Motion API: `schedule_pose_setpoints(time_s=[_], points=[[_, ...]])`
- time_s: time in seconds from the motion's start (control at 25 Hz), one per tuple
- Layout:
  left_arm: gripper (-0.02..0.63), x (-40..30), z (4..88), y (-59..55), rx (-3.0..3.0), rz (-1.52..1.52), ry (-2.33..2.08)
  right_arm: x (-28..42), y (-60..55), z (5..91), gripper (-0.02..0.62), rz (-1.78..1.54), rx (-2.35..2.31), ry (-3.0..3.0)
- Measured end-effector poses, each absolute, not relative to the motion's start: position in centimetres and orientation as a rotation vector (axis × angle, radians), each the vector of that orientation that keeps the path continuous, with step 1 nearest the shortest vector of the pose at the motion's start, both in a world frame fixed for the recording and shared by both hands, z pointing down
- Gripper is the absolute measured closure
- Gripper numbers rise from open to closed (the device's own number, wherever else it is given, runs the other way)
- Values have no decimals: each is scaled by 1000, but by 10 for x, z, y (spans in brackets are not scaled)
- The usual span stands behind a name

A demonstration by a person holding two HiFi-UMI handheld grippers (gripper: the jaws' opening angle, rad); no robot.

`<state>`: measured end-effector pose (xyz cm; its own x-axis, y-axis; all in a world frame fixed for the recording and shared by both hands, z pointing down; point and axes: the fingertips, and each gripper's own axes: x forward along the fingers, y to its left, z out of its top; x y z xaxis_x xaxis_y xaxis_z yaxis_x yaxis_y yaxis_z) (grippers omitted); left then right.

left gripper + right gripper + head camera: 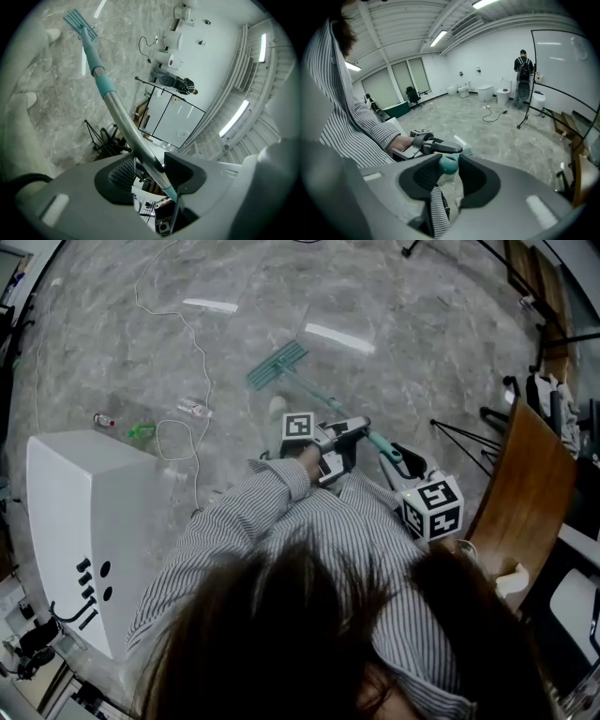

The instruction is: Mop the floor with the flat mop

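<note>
The flat mop has a teal head lying flat on the grey marbled floor, and a teal and metal handle that slants back toward me. In the left gripper view the head is far off at top left and the handle runs down between the jaws. My left gripper is shut on the handle's middle. My right gripper is shut on the handle's teal top end, with the left gripper just beyond it.
A white cabinet stands at my left. White cables and small bits of litter lie on the floor near it. A wooden board and black stands crowd the right side. A person stands far off.
</note>
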<state>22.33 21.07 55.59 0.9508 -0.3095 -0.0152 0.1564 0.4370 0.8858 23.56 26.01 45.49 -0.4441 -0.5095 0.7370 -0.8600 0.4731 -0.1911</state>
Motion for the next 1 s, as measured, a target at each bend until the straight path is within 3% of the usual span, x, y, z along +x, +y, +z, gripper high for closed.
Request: schedule_pose_setpoints(time_s=[0.68, 1.0], points=[[399, 133, 516, 47, 1079, -177, 204, 133, 78, 414, 485, 724, 1198, -2101], [396, 135, 520, 63, 971, 50, 368, 141, 119, 443, 483, 854, 1051, -1922]])
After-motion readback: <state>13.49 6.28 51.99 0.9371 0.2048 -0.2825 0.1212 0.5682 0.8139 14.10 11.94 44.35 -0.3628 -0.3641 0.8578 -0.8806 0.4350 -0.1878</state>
